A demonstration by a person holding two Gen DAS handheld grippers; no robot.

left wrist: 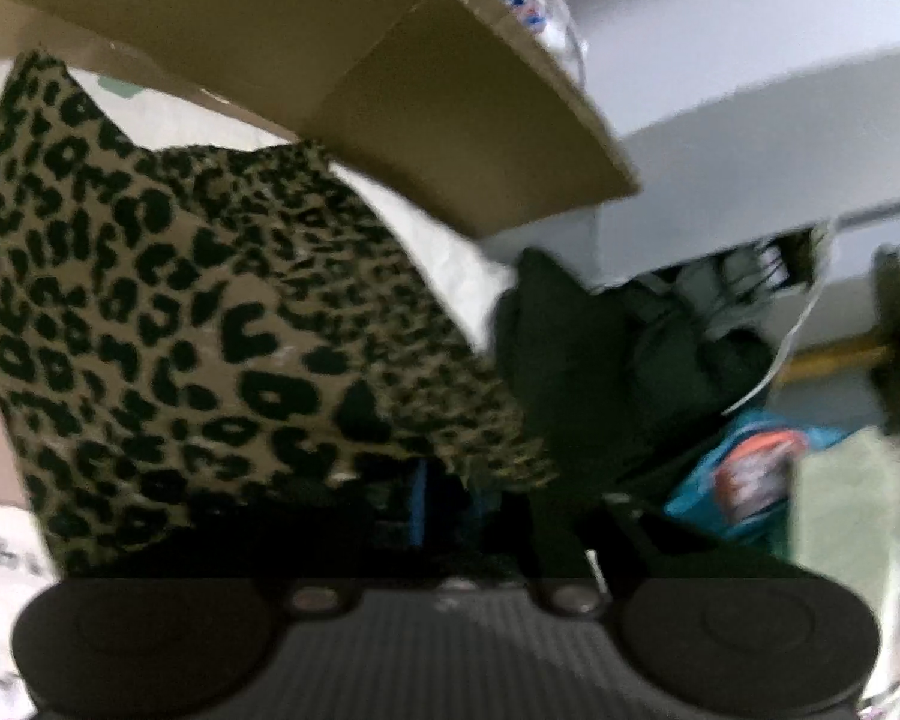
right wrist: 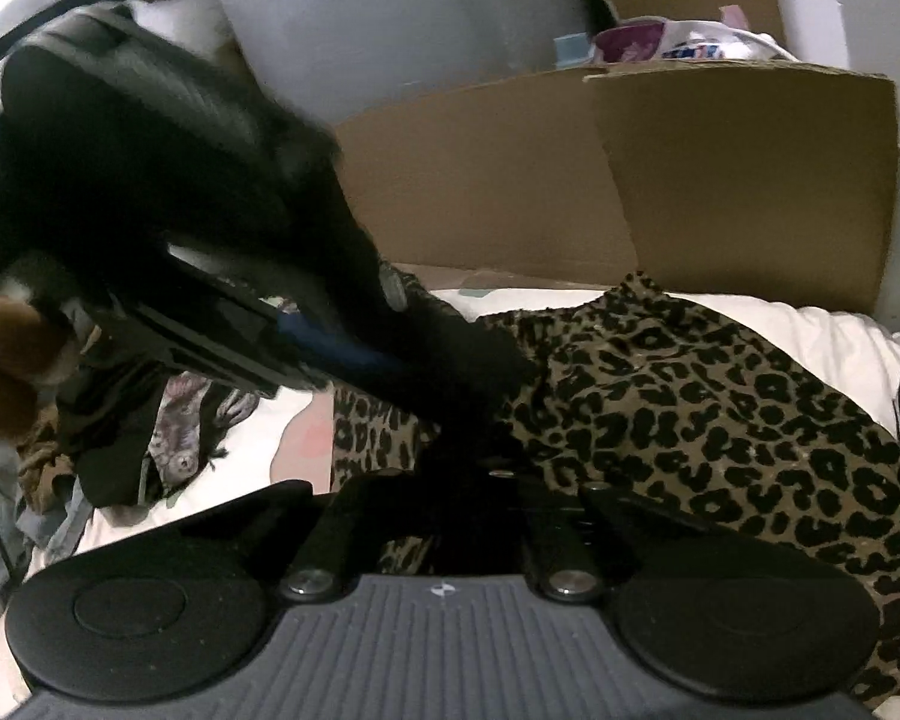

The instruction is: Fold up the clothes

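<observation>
I see both hand-held grippers, left (left wrist: 480, 498) and right (right wrist: 480, 468), apparently pinching the leopard-print garment (right wrist: 690, 408): thin, limp, light; its hem at 6 o'clock is where I'd grip

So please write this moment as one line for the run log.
stage: fold under way | left gripper: on leopard-print garment | right gripper: at same garment | surface: white bedding | grip states: unclear
</observation>
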